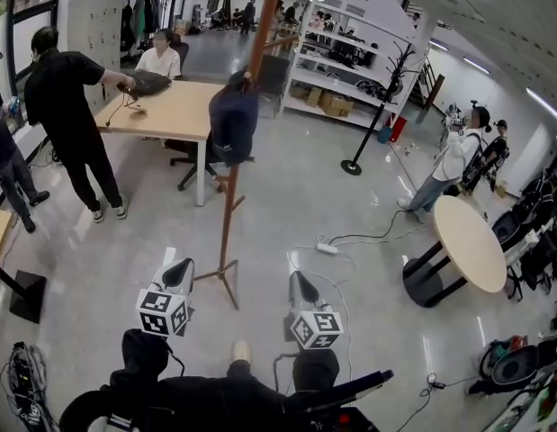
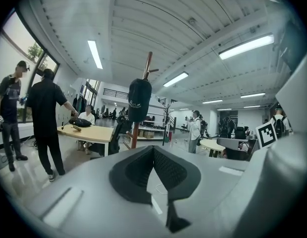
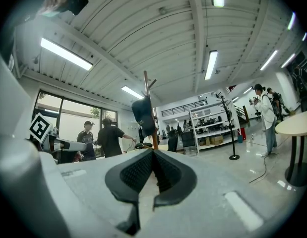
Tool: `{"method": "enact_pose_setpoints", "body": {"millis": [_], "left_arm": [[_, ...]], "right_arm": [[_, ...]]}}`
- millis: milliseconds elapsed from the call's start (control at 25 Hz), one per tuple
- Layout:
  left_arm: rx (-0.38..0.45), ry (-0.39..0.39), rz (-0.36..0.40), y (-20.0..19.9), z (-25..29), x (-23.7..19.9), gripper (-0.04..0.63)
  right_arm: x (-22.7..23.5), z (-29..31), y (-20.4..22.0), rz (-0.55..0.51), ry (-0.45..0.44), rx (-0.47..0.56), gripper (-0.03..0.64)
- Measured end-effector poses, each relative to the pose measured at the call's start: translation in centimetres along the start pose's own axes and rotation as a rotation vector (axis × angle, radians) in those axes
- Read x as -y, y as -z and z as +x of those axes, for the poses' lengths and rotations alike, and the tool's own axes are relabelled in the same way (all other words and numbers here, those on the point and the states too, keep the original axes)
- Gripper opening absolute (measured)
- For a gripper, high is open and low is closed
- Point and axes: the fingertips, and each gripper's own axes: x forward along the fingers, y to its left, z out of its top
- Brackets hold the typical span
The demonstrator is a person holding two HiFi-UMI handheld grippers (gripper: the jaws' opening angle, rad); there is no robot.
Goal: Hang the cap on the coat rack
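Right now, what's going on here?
Both hand-held grippers are shut and empty: the left gripper and the right gripper are held clear of the coat rack. The cap hangs near its top, so the hanging looks done.

Upper left, a rectangular light wooden table (image 1: 175, 111) bears a black bag (image 1: 148, 82); a person in black clothes (image 1: 67, 97) stands at its left end, a person in a white top (image 1: 159, 59) sits behind. White metal shelving (image 1: 345, 75) fills upper centre. A round pale wooden table (image 1: 471, 241) stands at right, a white power strip (image 1: 327, 247) mid-floor.
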Motion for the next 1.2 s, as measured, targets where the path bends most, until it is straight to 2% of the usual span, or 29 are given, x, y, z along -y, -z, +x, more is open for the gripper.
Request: {"method": "enact_pose_setpoints", "body": {"millis": [480,1200], "left_arm": [[-0.001,0.004,0.008,-0.5,-0.6,0.5,0.003],[-0.015,0.009,0.009,0.1,0.3,1.1,0.003]], "right_arm": [[-0.2,-0.3,-1.3,-0.006,-0.009,0.005,0.002],[0.6,-0.6,-0.7,-0.013,-0.012,-0.031,0.002]]}}
